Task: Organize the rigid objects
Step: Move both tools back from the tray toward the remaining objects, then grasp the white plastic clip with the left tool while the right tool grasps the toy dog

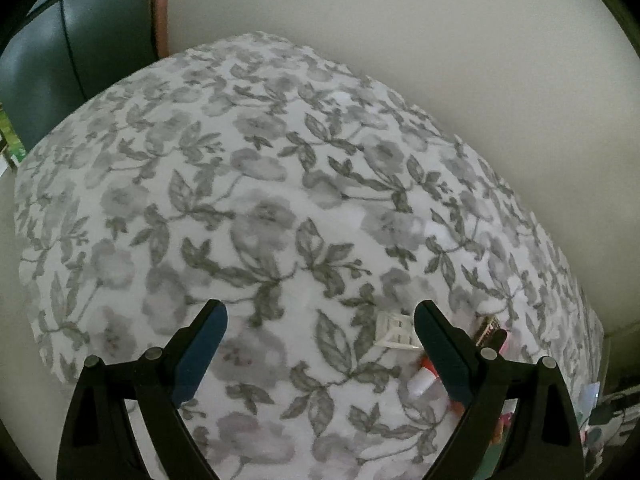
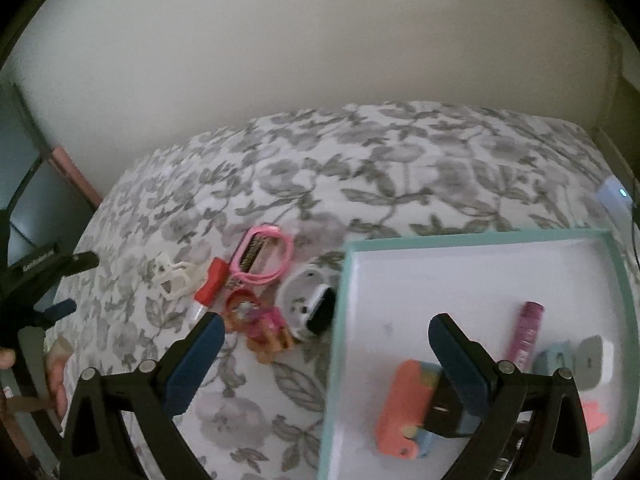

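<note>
In the right wrist view, my right gripper [image 2: 326, 326] is open and empty, above the left edge of a teal-rimmed white tray [image 2: 472, 238]. In the tray lie a coral and blue toy [image 2: 408, 404], a purple tube [image 2: 528, 330] and a grey piece [image 2: 594, 362]. Left of the tray on the floral cloth lie a pink ring holder [image 2: 262, 260], a red-capped tube [image 2: 210, 282], a white clip [image 2: 174, 276], an orange-pink toy [image 2: 260, 322] and a white round case [image 2: 308, 306]. My left gripper [image 1: 320, 316] is open and empty over the cloth, with the white clip [image 1: 394, 330] and red-capped tube [image 1: 424, 378] by its right finger.
The floral cloth [image 1: 260, 200] covers a table against a pale wall [image 2: 280, 40]. A dark cabinet [image 1: 60, 60] stands at the far left. My left gripper also shows at the left edge of the right wrist view [image 2: 56, 284]. A white device with a light [image 2: 614, 194] sits at the right.
</note>
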Tool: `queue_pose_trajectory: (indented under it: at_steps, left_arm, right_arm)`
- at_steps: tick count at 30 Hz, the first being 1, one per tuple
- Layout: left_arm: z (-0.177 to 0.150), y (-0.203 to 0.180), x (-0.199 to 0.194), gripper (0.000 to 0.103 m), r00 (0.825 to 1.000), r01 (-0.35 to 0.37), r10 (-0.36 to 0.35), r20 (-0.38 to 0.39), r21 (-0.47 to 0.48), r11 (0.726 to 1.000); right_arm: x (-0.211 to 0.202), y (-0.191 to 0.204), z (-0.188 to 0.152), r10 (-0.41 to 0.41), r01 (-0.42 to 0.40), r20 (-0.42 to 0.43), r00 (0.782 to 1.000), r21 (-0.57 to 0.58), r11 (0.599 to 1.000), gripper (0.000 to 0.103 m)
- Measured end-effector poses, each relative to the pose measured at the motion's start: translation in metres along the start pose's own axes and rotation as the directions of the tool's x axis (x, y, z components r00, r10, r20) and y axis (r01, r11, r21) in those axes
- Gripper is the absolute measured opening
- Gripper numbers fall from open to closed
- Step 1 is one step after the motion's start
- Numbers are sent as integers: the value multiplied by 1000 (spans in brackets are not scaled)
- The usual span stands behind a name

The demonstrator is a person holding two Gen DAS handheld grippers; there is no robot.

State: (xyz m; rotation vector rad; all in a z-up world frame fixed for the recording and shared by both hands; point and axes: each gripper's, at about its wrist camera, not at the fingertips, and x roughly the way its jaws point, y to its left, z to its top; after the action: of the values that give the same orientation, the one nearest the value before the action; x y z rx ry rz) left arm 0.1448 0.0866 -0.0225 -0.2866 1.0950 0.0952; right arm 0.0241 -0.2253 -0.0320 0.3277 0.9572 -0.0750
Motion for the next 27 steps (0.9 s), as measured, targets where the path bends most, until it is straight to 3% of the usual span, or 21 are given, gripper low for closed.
queue_pose_trajectory:
  at_steps: [7,12,23,27]
  left_arm:
    - [-4,-22,22,95,997,-5,10,-70,73,997]
    - [-5,-31,36,95,992,31,-23,-120,67,997]
    - [-5,-45,54,95,986,56,-41,-159,89,994]
    - [-10,-52,62,95,979,96,-78,-187,93,991]
  right_arm:
    - [24,22,2,27,-29,-50,998,-42,999,103]
    - [37,34,3,39,-44,-78,996,-67,997,103]
    - [53,45,-3,49,-64,-133,990,-110,992,103]
    - [54,50,-5,52,-71,-141,989,-140,988,94]
